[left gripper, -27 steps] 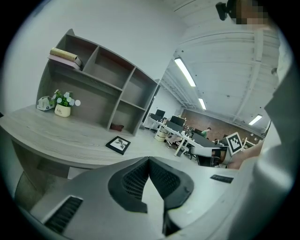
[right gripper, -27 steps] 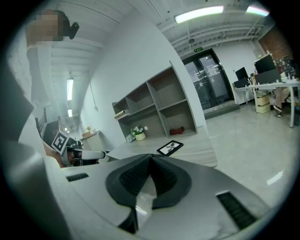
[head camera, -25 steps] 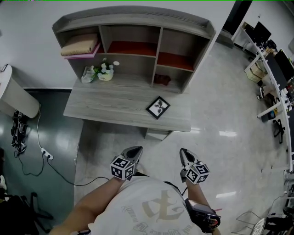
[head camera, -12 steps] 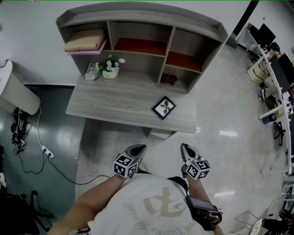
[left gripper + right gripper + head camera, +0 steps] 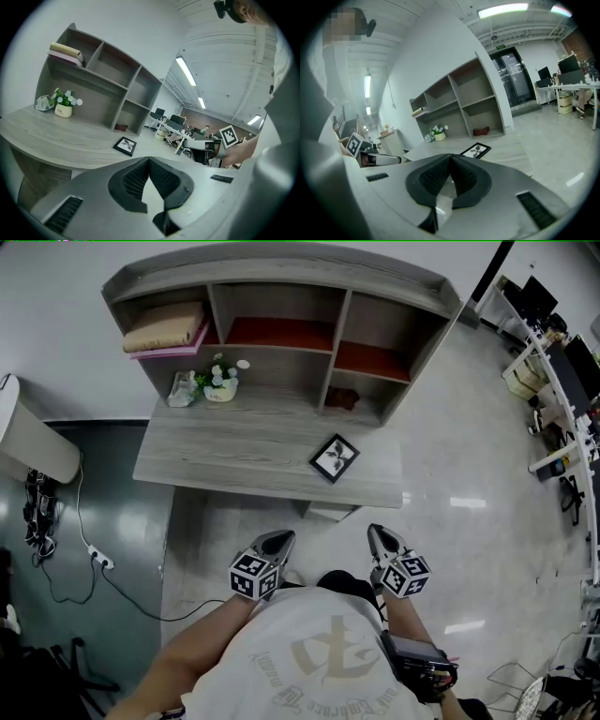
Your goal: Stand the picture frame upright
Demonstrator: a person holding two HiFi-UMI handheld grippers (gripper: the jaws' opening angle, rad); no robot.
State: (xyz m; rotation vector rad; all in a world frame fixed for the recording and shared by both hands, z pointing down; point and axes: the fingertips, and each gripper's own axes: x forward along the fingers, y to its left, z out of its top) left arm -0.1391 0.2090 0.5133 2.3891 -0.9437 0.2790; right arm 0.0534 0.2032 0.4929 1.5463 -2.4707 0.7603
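While the picture frame [image 5: 335,457] lies flat near the front right corner of the grey desk [image 5: 216,451], the left gripper [image 5: 275,542] and right gripper [image 5: 379,538] are held short of it in the head view. Left gripper view: jaws are pressed together, empty. Right gripper view: likewise closed on nothing. Risk judged: closed jaws could shove the frame off the smooth wood edge. A shelf unit [image 5: 281,268] is seen behind, glossy floor [image 5: 450,474] around

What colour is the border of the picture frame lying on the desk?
Black border on the picture frame; clearest in head view.
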